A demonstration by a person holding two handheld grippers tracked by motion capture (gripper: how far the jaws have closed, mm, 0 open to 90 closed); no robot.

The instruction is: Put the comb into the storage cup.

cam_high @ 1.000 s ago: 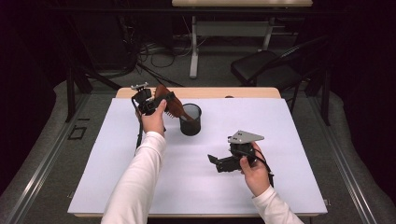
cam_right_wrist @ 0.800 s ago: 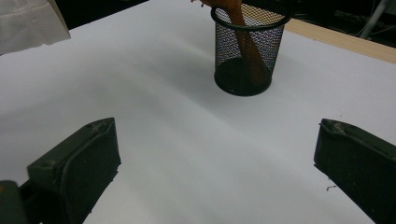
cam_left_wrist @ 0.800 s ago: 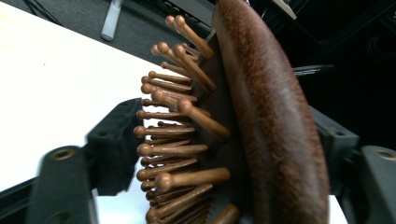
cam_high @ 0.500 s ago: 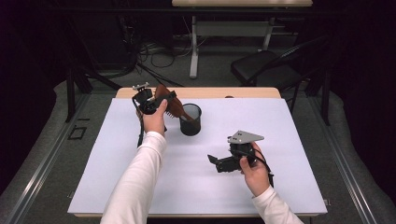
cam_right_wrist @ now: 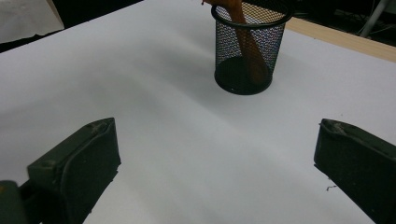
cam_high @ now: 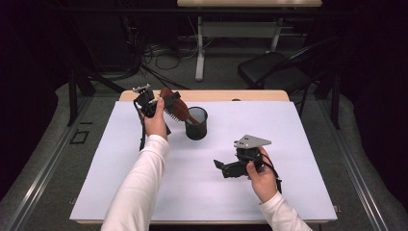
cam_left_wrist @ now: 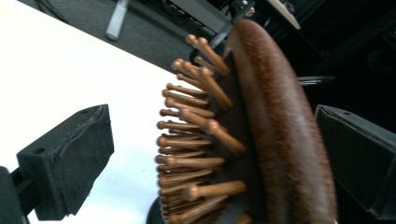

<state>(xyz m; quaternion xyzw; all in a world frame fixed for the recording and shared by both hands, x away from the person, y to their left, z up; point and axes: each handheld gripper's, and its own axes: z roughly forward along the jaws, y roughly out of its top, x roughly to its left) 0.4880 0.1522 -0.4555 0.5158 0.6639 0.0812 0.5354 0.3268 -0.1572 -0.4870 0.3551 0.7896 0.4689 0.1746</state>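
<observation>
A brown wooden hairbrush point(cam_high: 175, 108) leans with its handle point(cam_right_wrist: 245, 37) inside a black mesh cup point(cam_high: 196, 125) at the back of the white table. My left gripper point(cam_high: 163, 103) is at the brush head, held up off the table. Its jaws have just been opening, and the brush head point(cam_left_wrist: 261, 130) stands between them with its pins facing one pad. A clear gap shows on that side. My right gripper point(cam_high: 222, 168) rests low over the table at front right, open and with nothing between its jaws. It points toward the cup point(cam_right_wrist: 245, 51).
A white sheet point(cam_high: 288, 144) covers the table, with a strip of wooden edge point(cam_high: 250, 95) along the back. Beyond it stand a dark chair point(cam_high: 274, 72) and a table leg among floor cables.
</observation>
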